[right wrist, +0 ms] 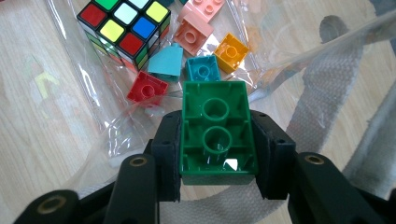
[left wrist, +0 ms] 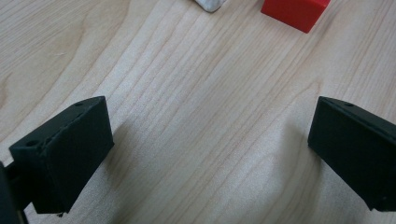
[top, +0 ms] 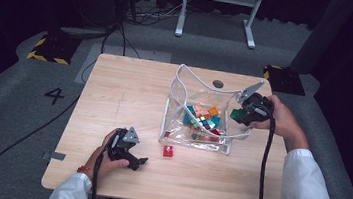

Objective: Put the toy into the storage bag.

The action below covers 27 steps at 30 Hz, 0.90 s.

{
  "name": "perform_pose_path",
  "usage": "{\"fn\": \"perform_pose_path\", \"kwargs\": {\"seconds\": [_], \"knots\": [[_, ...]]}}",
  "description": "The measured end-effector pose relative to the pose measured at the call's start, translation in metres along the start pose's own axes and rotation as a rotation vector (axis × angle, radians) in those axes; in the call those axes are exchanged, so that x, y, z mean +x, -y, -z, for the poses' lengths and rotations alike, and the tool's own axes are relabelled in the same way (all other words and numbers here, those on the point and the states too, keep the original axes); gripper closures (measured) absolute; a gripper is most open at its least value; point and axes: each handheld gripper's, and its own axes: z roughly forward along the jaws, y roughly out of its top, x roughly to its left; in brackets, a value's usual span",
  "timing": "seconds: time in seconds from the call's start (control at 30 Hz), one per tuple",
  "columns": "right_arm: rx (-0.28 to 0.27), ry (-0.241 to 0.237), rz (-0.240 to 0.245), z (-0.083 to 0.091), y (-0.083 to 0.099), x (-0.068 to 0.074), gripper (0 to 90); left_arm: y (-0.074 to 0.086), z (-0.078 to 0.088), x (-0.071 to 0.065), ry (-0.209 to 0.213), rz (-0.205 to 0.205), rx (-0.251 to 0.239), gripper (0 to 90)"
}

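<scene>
My left gripper point(top: 132, 159) has bare table point(top: 113, 102) all around. Only a red block point(top: 168, 151) and the clear bag point(top: 181, 130) sit in its way ahead.

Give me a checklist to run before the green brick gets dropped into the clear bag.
1. Right gripper shut on green two-stud plastic brick: ok.
2. Brick held over the clear plastic bag's opening: ok.
3. Room among the blocks and colour puzzle cube inside: ok.
4. Bag mouth held open by white webbing rim: ok.
5. Left gripper open, ready for small red block on wooden table: ok.
</scene>
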Motion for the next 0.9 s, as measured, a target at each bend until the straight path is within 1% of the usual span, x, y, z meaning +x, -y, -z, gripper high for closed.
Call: {"fn": "perform_pose_path", "kwargs": {"seconds": [0.07, 0.1, 0.17, 0.23, 0.33, 0.53, 0.57, 0.6, 0.73, 0.77, 0.8, 0.83, 0.9], "knots": [[0.002, 0.011, 0.006, 0.0007, -0.0012, 0.0007, 56.0, 0.0, 0.0, 0.0, 0.0, 0.0, 0.0, 0.0], [0.003, 0.007, 0.003, 0.0011, -0.0013, 0.0013, 55.9, 0.0, 0.0, 0.0, 0.0, 0.0, 0.0, 0.0], [-0.001, 0.002, 0.014, 0.0006, -0.0014, 0.0016, 55.7, 0.0, 0.0, 0.0, 0.0, 0.0, 0.0, 0.0], [-0.002, 0.008, 0.002, 0.0008, -0.0015, 0.0019, 54.6, 0.0, 0.0, 0.0, 0.0, 0.0, 0.0, 0.0], [-0.002, 0.016, 0.006, 0.0012, -0.0016, 0.0017, 53.6, 0.0, 0.0, 0.0, 0.0, 0.0, 0.0, 0.0], [-0.021, 0.009, -0.001, 0.0015, -0.0011, 0.0021, 52.4, 0.0, 0.0, 0.0, 0.0, 0.0, 0.0, 0.0], [-0.022, 0.014, -0.005, 0.002, -0.0008, 0.0022, 52.0, 0.0, 0.0, 0.0, 0.0, 0.0, 0.0, 0.0], [-0.031, 0.01, -0.001, 0.0021, -0.0006, 0.0017, 51.8, 0.0, 0.0, 0.0, 0.0, 0.0, 0.0, 0.0], [-0.07, -0.006, -0.031, 0.003, 0.0017, 0.0019, 49.4, 0.0, 0.0, 0.0, 0.0, 0.0, -0.001, 0.0], [-0.08, -0.008, -0.03, 0.0033, 0.0025, 0.0016, 47.8, 0.0, 0.0, 0.0, 0.0, 0.0, -0.001, 0.0], [-0.1, -0.006, -0.035, 0.0045, 0.0033, 0.0019, 46.0, 0.0, 0.0, 0.0, 0.0, 0.0, -0.001, 0.0], [-0.113, -0.005, -0.056, 0.0065, 0.0038, 0.0031, 44.3, 0.0, -0.0001, 0.0, 0.0, 0.0, -0.001, 0.0], [-0.154, 0.011, -0.068, 0.0081, 0.0038, 0.0044, 41.4, 0.0, 0.0, 0.0, 0.0, 0.0, -0.001, 0.0]]}}
